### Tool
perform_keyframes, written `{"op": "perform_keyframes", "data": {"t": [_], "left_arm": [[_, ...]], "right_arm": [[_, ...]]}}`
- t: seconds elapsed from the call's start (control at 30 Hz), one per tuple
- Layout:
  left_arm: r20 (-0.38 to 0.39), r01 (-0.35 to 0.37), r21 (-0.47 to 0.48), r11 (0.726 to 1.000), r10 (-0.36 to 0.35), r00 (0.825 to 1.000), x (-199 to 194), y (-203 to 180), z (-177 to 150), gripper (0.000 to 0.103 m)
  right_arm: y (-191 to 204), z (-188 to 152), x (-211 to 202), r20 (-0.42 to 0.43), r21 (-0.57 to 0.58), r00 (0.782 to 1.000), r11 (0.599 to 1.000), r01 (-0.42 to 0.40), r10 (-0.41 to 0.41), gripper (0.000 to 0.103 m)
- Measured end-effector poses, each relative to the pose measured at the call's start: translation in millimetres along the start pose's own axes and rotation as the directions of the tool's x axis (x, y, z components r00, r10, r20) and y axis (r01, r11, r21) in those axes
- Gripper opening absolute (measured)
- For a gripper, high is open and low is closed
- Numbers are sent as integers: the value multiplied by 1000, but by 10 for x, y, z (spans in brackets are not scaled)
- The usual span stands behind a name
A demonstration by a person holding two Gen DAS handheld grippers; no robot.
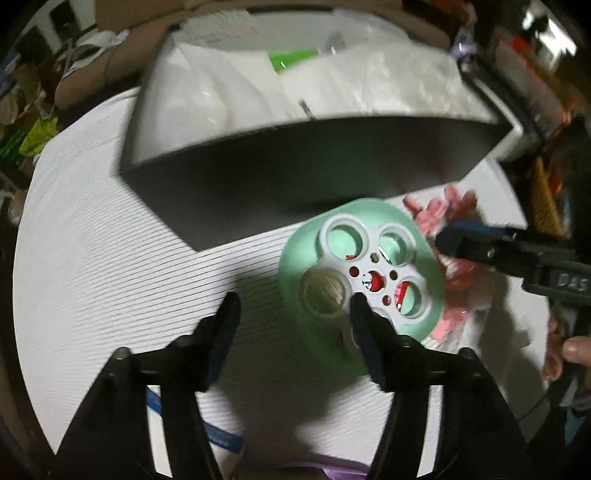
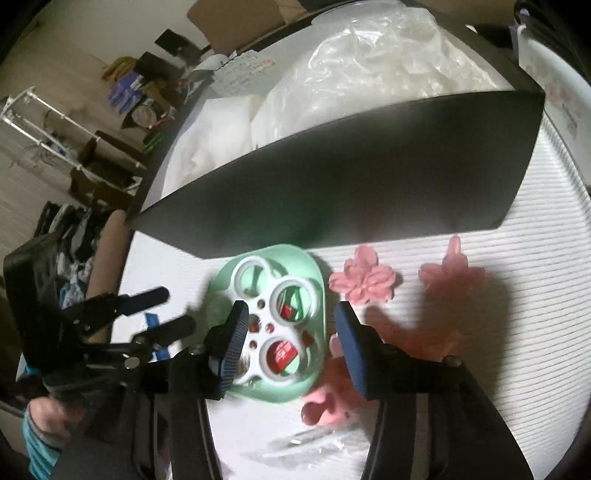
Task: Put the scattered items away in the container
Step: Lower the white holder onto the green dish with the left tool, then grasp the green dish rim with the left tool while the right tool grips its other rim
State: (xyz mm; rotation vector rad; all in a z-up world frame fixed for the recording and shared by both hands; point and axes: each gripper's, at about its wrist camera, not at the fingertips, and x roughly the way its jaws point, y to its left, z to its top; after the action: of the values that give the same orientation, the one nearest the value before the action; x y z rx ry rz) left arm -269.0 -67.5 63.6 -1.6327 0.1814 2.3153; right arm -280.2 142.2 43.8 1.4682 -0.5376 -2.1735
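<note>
A lived-in home room, used partly for storage. Beyond the fingertips sits a dark grey rectangular storage box point(image 2: 332, 177) stuffed with white crinkled plastic bags point(image 2: 373, 66), resting on a white ribbed tabletop point(image 2: 535, 295). Far past the box and off to the left of the fingers, brown cardboard boxes point(image 2: 236, 26) stand open against a plain beige wall, a white metal folding rack point(image 2: 44, 125) stands on a pale wooden floor, and heaps of clothes and bags point(image 2: 74, 236) lie about

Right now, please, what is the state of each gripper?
Left gripper: open, holding nothing; one finger lies over the green holder.
Right gripper: open, holding nothing, above the same holder.
</note>
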Motion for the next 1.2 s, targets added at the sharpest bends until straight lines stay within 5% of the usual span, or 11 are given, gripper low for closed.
{"op": "perform_keyframes", "data": {"t": [0.23, 0.37, 0.67, 0.87, 0.97, 1.13, 1.2], "left_arm": [[-86, 32, -76, 997, -38, 996, 248, 127, -213, 54], [-115, 47, -91, 995, -57, 992, 373, 116, -235, 34], [-136, 47, -87, 995, -59, 989, 513, 57, -199, 30], [-110, 148, -218, 965, -175, 978, 492, 308, -209, 31], [-95, 135, -272, 953, -166, 982, 487, 389, -163, 32], [-97, 114, -280, 953, -146, 984, 411, 405, -92, 60], [-114, 137, -291, 947, -176, 978, 387, 435, -109, 61]], "right_arm": [[28, -47, 42, -32, -44, 999, 999, 7, -8, 49], [126, 45, 227, -79, -117, 992, 990, 84, -94, 39], [165, 91, 449, -156, -184, 969, 970, 161, -190, 27], [141, 97, 377, -159, -152, 978, 982, 115, -139, 30], [124, 129, 417, -156, -124, 976, 983, 137, -155, 30], [146, 128, 508, -168, -111, 972, 983, 149, -166, 31], [117, 125, 519, -173, -98, 972, 985, 142, -158, 30]]}}
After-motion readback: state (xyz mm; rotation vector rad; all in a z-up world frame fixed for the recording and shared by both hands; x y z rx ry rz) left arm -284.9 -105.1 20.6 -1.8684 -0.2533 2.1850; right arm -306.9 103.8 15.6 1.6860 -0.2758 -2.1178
